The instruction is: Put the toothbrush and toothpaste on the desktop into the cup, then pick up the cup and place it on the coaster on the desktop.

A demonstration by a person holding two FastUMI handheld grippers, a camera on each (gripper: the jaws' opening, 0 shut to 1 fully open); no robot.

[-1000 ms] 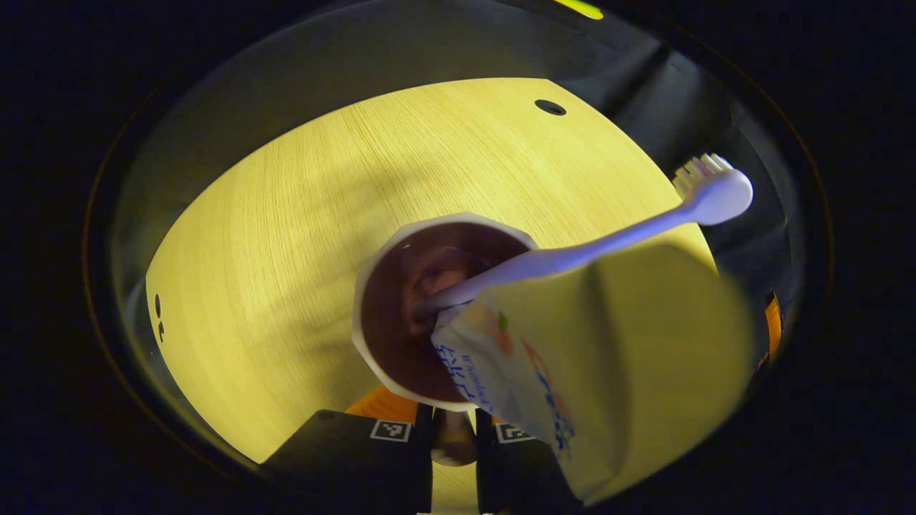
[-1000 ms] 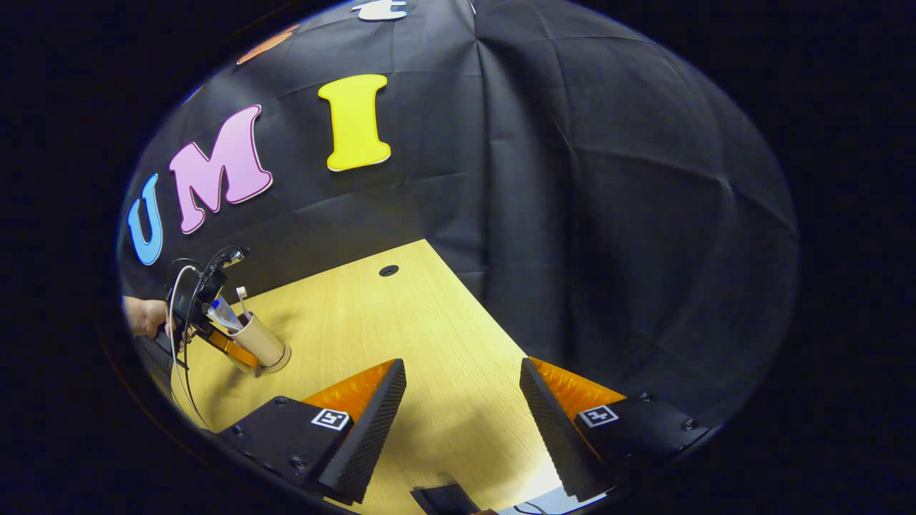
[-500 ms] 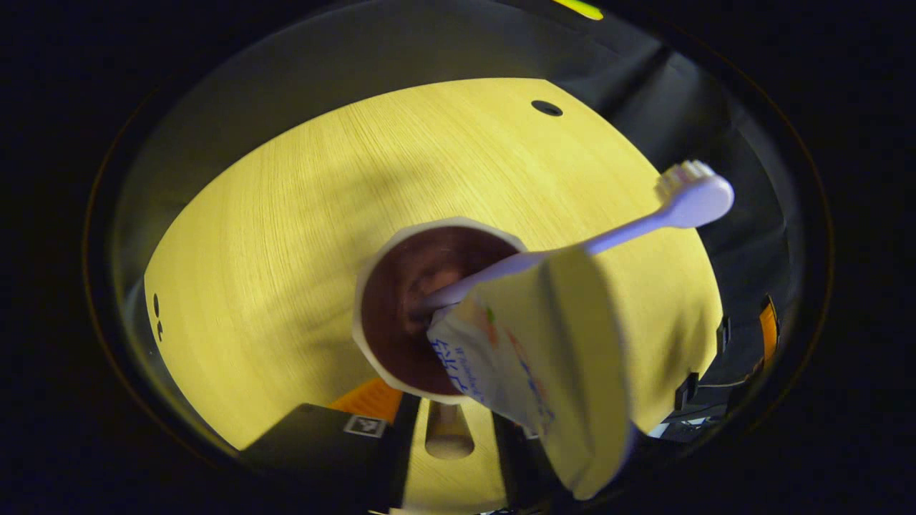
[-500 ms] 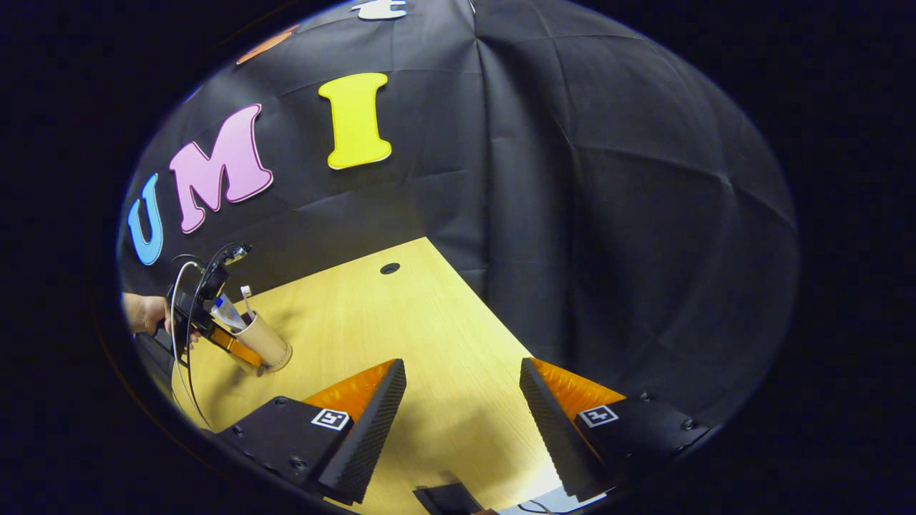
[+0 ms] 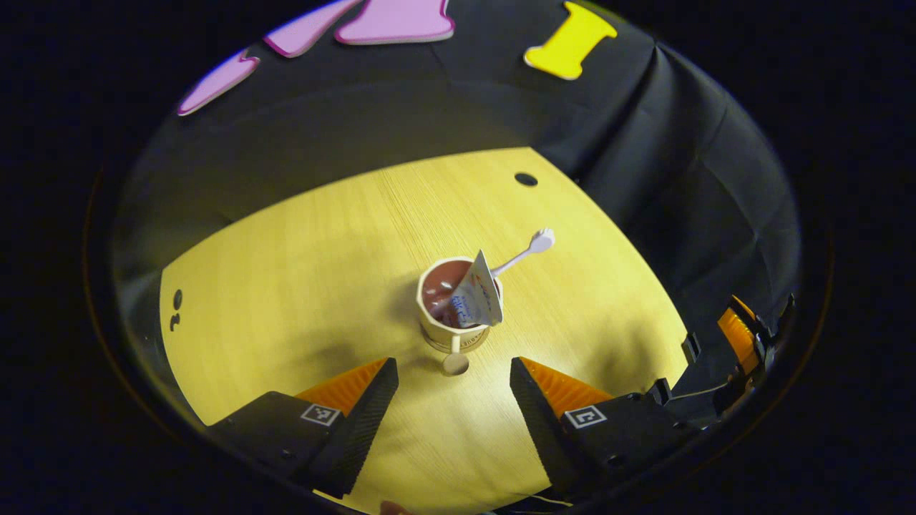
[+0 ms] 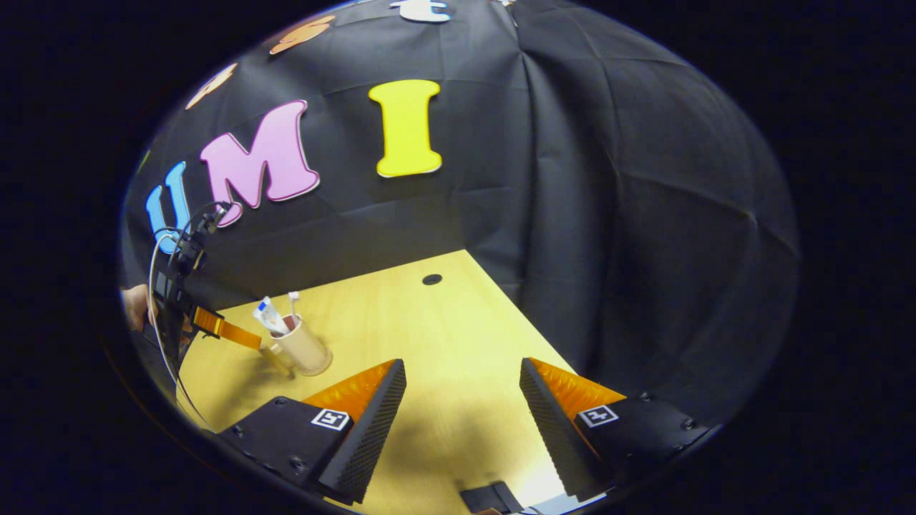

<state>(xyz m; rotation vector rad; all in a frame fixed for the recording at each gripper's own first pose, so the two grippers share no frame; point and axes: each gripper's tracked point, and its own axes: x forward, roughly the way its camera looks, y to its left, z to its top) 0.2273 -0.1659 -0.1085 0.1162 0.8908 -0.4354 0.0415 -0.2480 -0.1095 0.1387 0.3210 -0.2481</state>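
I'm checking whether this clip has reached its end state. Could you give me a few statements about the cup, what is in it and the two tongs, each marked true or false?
1. The toothbrush and toothpaste both stand in the cup. True.
2. The left tongs are shut on the cup. False: they are open, with the cup standing free ahead of them.
3. The cup lies tipped over on the desk. False: it stands upright.
4. The right tongs are open and hold nothing. True.
5. The toothbrush's bristle end is down inside the cup. False: the bristle end sticks out above the rim.
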